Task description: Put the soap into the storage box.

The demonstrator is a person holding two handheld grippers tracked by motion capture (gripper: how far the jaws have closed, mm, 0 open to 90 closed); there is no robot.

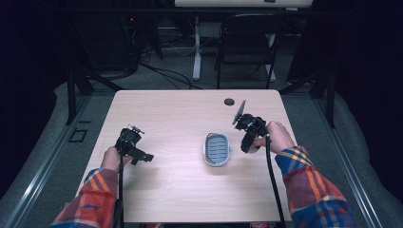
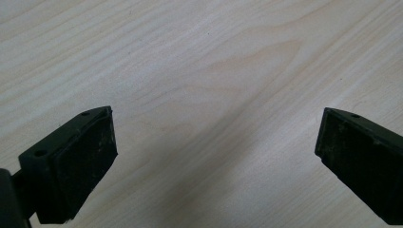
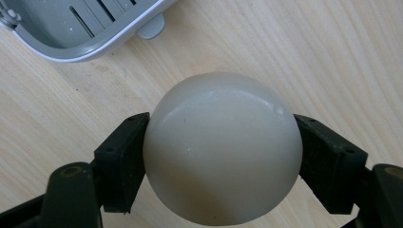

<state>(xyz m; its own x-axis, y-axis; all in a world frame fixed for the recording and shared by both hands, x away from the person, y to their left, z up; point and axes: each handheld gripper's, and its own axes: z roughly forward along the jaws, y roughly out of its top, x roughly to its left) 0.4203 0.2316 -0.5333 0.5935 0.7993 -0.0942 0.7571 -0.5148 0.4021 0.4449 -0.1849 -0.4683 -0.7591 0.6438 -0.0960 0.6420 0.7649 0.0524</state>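
Right gripper (image 3: 222,152) clamped on a round, off-white bar of soap (image 3: 222,149), one black jaw pressed against each side of it. Held clear above the pale wooden tabletop (image 3: 332,57), with a grey slotted soap dish (image 3: 85,28) lying near, toward the upper left corner of the right gripper view, and apart from the soap. Seen from the high view, right gripper (image 1: 251,135) just to the right of the soap dish (image 1: 217,149), which sits on the tabletop (image 1: 176,114) a little right of the middle, long side running away from the person. Soap itself too hidden by the gripper there to make out. Left gripper (image 1: 134,148) well apart from the dish, over the left part of the tabletop, gripped by a hand in a plaid sleeve (image 1: 92,194). In the left gripper view, left gripper (image 2: 216,142) with jaws spread wide, nothing between them but bare wood grain. Beyond the far edge of the tabletop, a dark folding chair (image 1: 249,45) on a grey floor.
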